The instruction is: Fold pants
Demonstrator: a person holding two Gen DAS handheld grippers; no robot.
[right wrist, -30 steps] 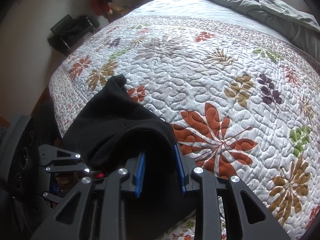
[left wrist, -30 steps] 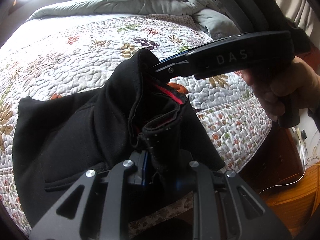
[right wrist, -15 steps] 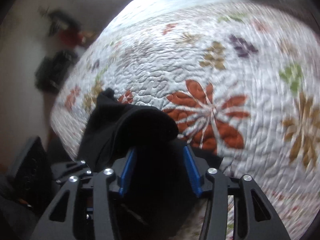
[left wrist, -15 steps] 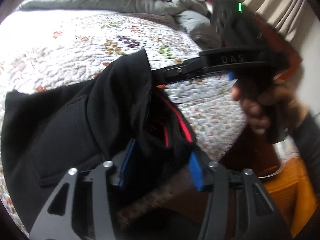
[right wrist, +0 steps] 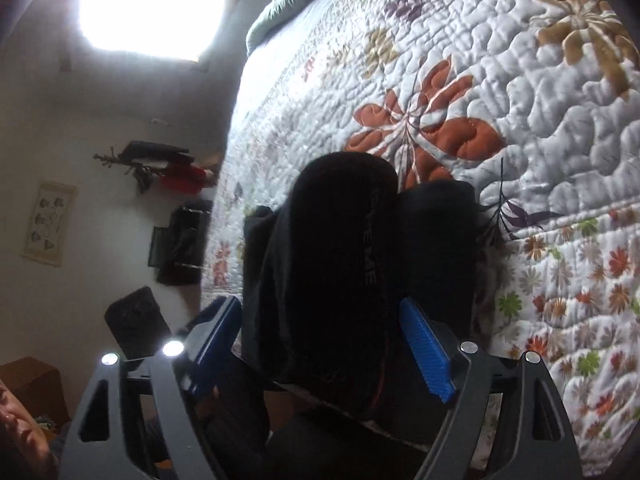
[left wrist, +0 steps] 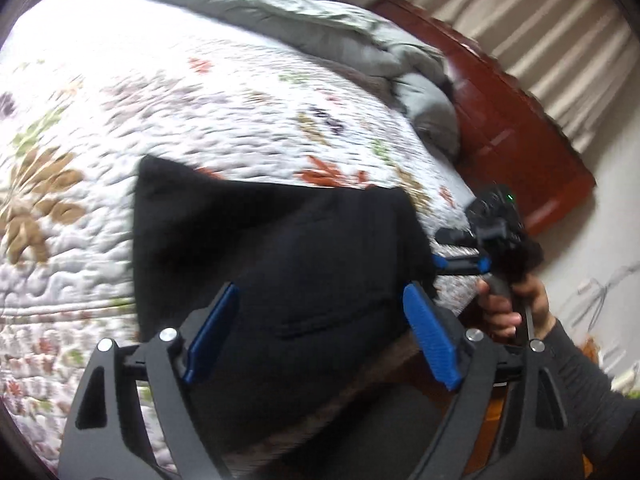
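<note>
Left wrist view: black pants (left wrist: 280,264) lie in a folded slab at the near edge of the bed, on the floral quilt (left wrist: 200,92); their far edge runs straight across the quilt with a corner sticking up at far left; the near edge hangs over the bed's side; wide bare quilt beyond and to the left, a rumpled grey comforter (left wrist: 360,36) at the far end, a dark red wooden bed frame (left wrist: 516,140) and pale curtains (left wrist: 560,40) off to the right; left gripper (left wrist: 320,332) hovers above the pants, blue pads (left wrist: 430,344) spread wide, nothing between them gripped; right gripper (left wrist: 460,266) sits at the pants' right corner, held by the right hand (left wrist: 516,308) with a dark sleeve behind it; its blue pads look close together at the cloth, though motion blur makes contact hard to confirm.

Right wrist view: camera rolled, quilt (right wrist: 520,100) fills the right side, bed edge runs down the middle, wall and dark clutter to the left; pants (right wrist: 360,272) bunch in a thick roll straight ahead, over the bed edge; right gripper (right wrist: 324,344) has pads (right wrist: 426,348) set wide apart either side of the roll, apparently not pinching it; open quilt beyond the roll.
</note>
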